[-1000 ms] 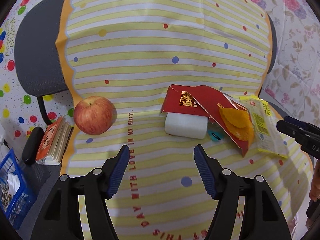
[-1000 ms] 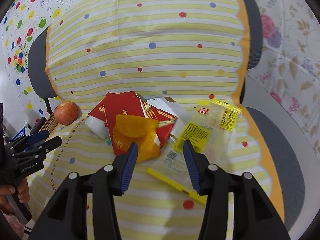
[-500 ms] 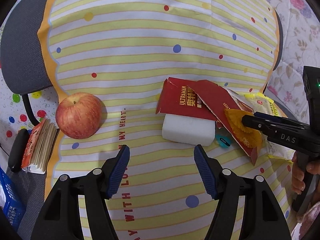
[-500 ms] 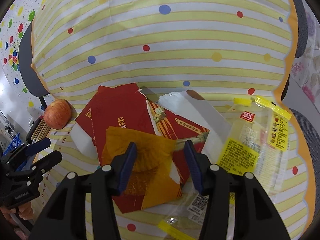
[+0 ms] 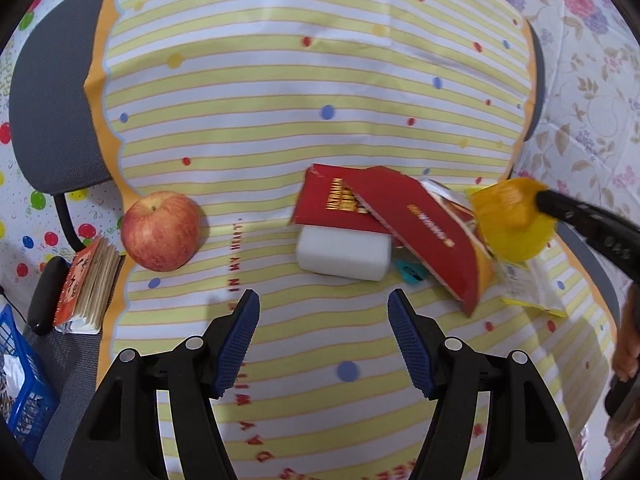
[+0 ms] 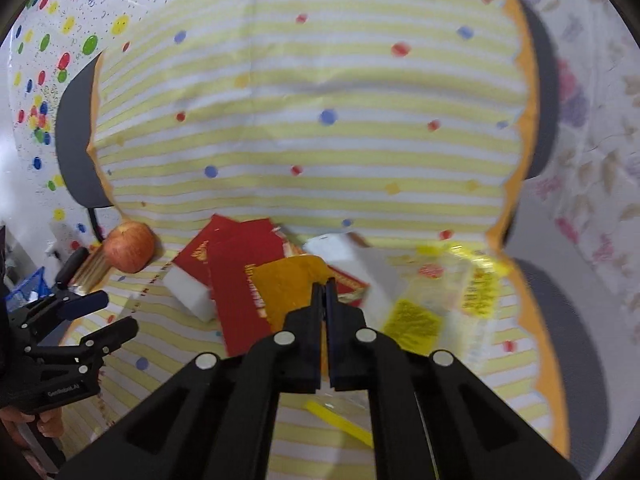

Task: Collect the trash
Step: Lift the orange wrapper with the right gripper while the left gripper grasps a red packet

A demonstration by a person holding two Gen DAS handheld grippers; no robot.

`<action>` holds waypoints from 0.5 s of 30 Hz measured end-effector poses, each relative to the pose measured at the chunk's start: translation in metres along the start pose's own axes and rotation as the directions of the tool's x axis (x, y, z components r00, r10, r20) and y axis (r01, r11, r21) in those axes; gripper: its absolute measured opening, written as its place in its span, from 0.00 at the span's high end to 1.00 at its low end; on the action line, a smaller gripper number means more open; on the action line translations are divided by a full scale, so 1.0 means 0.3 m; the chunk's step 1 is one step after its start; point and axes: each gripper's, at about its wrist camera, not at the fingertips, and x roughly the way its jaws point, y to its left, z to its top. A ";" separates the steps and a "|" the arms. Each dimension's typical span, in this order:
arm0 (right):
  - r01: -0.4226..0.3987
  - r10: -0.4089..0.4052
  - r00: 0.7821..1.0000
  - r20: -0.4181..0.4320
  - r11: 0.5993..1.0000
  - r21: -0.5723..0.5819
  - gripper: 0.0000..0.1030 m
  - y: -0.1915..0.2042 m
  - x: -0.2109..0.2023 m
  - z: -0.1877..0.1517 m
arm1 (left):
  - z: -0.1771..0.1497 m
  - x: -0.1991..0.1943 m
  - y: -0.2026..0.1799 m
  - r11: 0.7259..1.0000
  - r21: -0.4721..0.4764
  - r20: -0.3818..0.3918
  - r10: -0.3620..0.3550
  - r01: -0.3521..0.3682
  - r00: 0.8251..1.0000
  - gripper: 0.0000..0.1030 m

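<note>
Two grippers over striped cloth: left gripper spread wide, near white foam block; right gripper pinching orange wrapper, lifted right of red packets. Apple far left.

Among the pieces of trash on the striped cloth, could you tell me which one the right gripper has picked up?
The orange wrapper, pinched in the right gripper; the red packets lie on the cloth.

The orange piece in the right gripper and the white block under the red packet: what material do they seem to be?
Orange wrapper: probably thin plastic film or foil, slightly glossy; it bends and creases where the right gripper pinches it. White block: likely foam or sponge, matte, with soft rounded corners, though soap cannot be excluded. Red packet: seemingly printed card.
</note>
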 end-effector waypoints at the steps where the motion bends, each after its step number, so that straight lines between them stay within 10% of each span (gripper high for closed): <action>1: 0.027 -0.027 1.000 0.004 1.000 -0.003 0.98 -0.005 -0.016 -0.003 | 0.002 0.000 -0.023 1.000 0.006 -0.001 -0.006 0.006 1.000 0.34; 15: 0.148 -0.148 0.989 0.004 0.988 0.047 0.98 -0.185 -0.119 -0.121 | 0.043 0.176 -0.192 0.983 -0.086 -0.096 -0.172 0.164 0.980 0.55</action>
